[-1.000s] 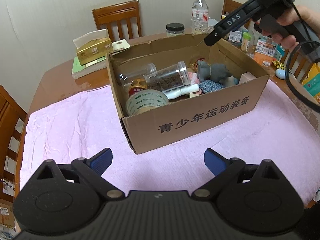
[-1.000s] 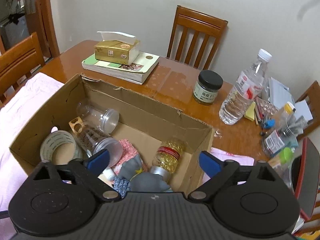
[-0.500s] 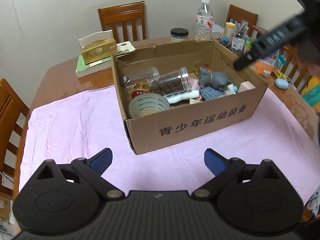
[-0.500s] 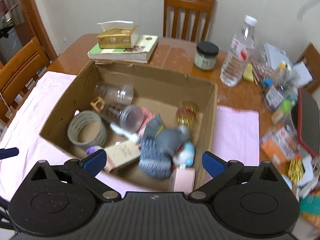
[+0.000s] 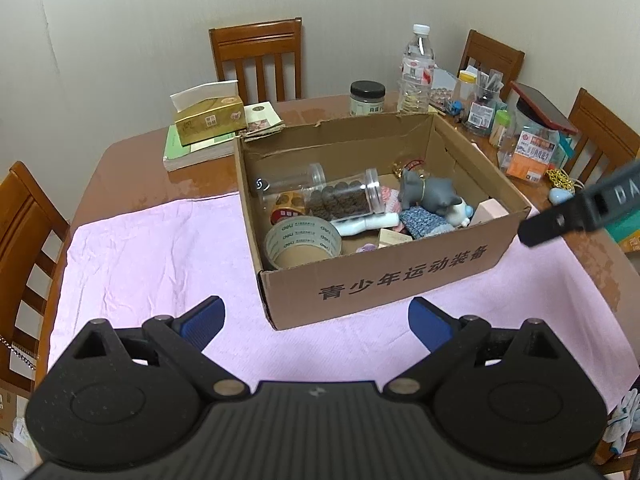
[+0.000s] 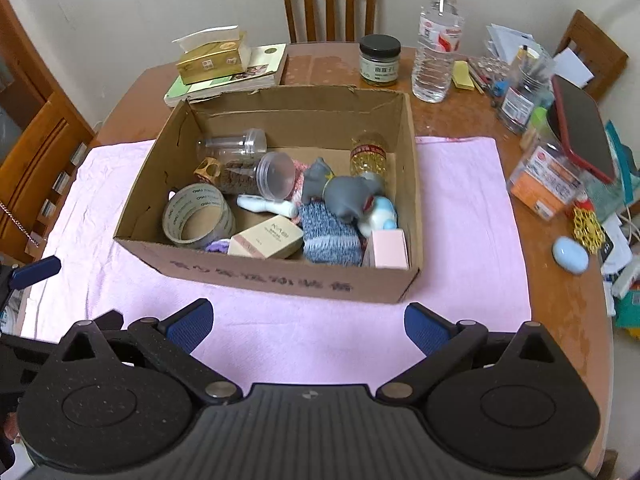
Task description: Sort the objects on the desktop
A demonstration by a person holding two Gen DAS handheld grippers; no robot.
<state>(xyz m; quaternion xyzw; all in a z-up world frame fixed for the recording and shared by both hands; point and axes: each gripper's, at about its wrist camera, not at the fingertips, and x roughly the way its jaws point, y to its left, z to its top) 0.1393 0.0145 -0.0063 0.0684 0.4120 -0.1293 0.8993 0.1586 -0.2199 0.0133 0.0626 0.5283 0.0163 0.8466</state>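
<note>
While spread wide and empty, left gripper (image 5: 316,318) and right gripper (image 6: 308,322) face, just ahead, brown open-topped cardboard box (image 6: 280,276) crammed with tape roll (image 6: 198,216), jars, grey toy (image 6: 348,194).

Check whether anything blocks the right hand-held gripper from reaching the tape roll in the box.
The box's near wall stands between the open right hand-held gripper and the tape roll. From above, nothing visible covers the roll; a beige carton lies beside it.
</note>
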